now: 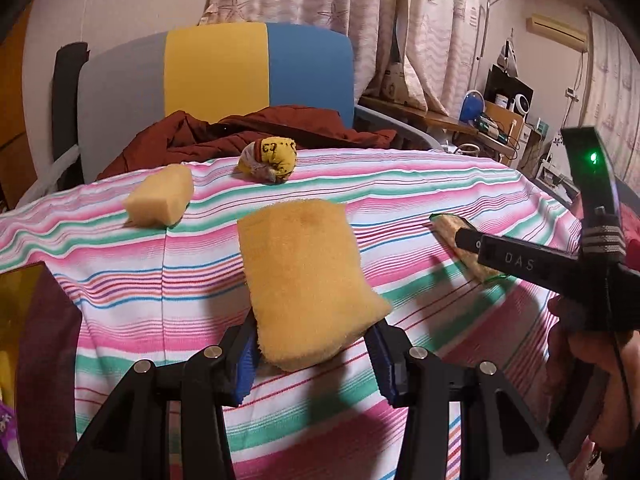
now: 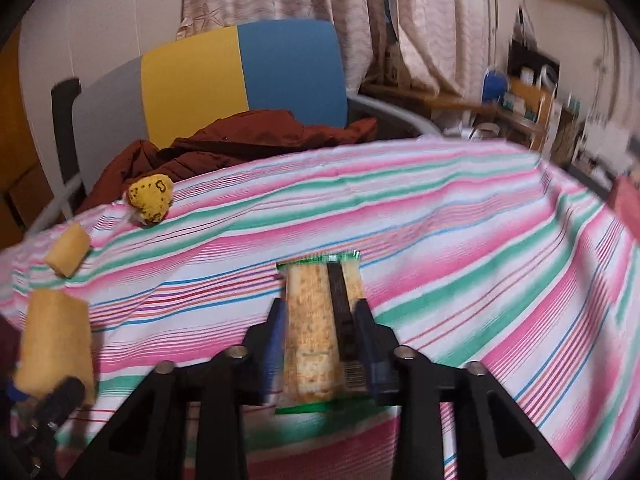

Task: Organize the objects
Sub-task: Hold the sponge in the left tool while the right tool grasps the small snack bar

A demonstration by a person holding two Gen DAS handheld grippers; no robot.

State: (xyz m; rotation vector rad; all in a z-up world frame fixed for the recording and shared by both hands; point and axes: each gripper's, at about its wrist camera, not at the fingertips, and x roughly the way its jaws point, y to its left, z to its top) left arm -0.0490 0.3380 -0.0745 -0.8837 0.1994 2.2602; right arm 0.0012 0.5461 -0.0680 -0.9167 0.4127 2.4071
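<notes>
The striped tabletop (image 1: pixel 400 200) carries two yellow sponges, one crumpled yellow wrapper ball and one packet of crackers. The larger sponge (image 1: pixel 304 280) is clenched in the left tool (image 1: pixel 314 356) above the cloth, its long axis running away from the camera. The right wrist view alone shows the cracker packet (image 2: pixel 316 328) lying lengthwise between the pads of the right tool (image 2: pixel 320 344), pointing toward the chair; whether the pads press it I cannot tell. The smaller sponge (image 1: pixel 160 196) and the wrapper ball (image 1: pixel 268 160) sit near the far edge.
</notes>
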